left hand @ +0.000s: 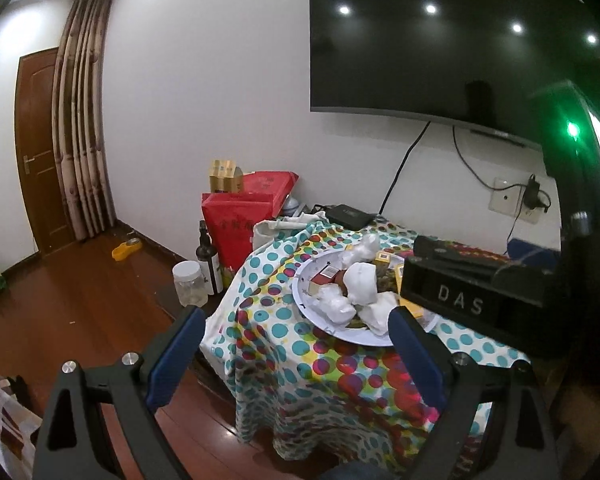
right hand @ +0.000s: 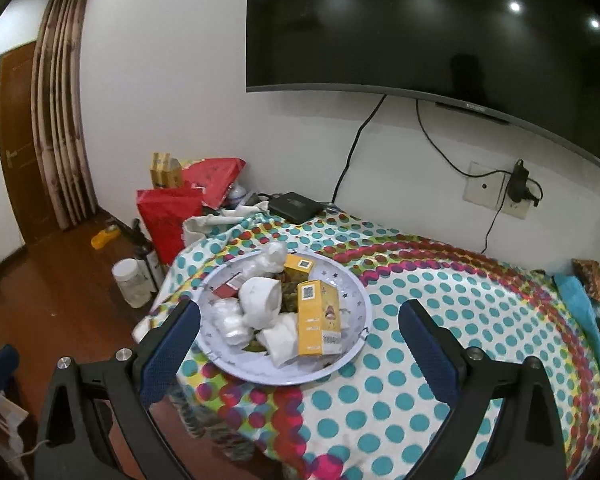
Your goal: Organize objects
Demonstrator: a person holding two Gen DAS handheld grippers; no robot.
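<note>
A white star-patterned plate [right hand: 356, 292] sits on a table under a polka-dot cloth [right hand: 440, 320]. It holds white crumpled wrappers [right hand: 260, 300], two yellow boxes [right hand: 318, 320] and a small red box [right hand: 226, 290]. My right gripper [right hand: 300, 328] is open and empty, above the table's near side, its fingers on either side of the plate in view. My left gripper [left hand: 296, 334] is open and empty, lower and left of the table corner. The same plate [left hand: 312, 312] shows in the left wrist view, with the right gripper's black body [left hand: 480, 292] over its right side.
A big dark TV [right hand: 420, 28] hangs on the wall behind. A black box [right hand: 296, 206] sits at the table's back edge. Red bags [right hand: 168, 220], a dark bottle [left hand: 208, 264] and a clear jar [left hand: 188, 284] stand on the wooden floor left of the table.
</note>
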